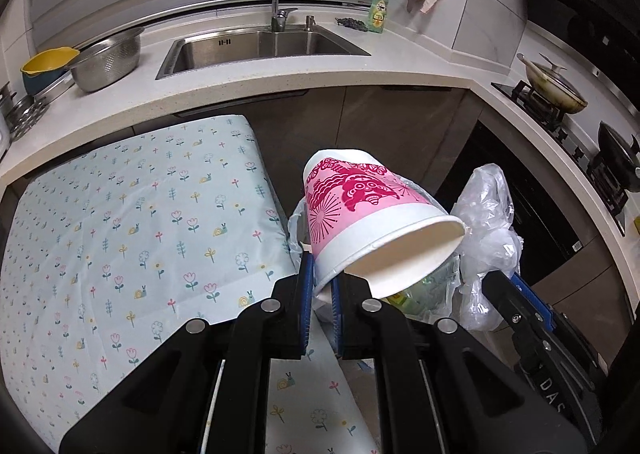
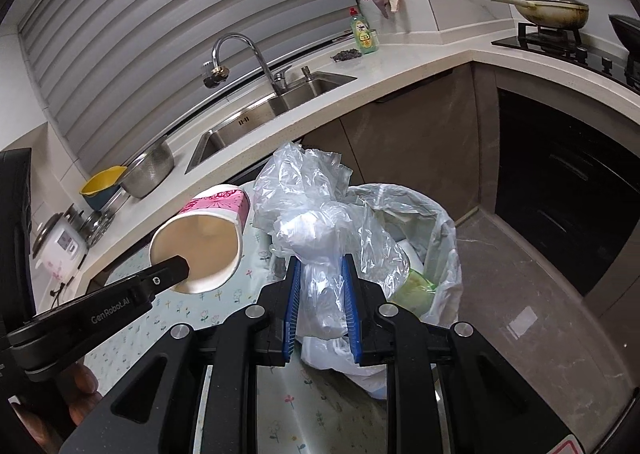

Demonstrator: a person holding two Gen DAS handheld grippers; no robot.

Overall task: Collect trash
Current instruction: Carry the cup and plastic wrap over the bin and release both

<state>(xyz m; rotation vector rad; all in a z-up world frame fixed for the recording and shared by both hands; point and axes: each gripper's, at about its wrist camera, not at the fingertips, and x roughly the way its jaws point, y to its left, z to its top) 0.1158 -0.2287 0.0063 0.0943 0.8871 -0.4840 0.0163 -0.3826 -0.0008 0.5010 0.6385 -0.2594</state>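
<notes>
Gaping below and just beyond both grippers, the lined bin (image 2: 432, 230) holds green packaging and pale scraps. The left gripper (image 1: 322, 286) pinches the rim of an empty pink paper cup (image 1: 360, 213), tipped with its mouth down toward the bin. Beside it, the right gripper (image 2: 320, 294) clamps a crumpled clear plastic bag (image 2: 312, 221) above the bin's near edge, angled downward.

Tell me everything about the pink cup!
The pink cup looks like paper, white with a pink band of darker pink swirly patterns. It has a rolled white rim and a plain, empty inside. It is tipped on its side, held in the air beside the flowery table. The left claw pinches its rim wall, one finger inside. A crumpled clear plastic bag sits right beside it.
</notes>
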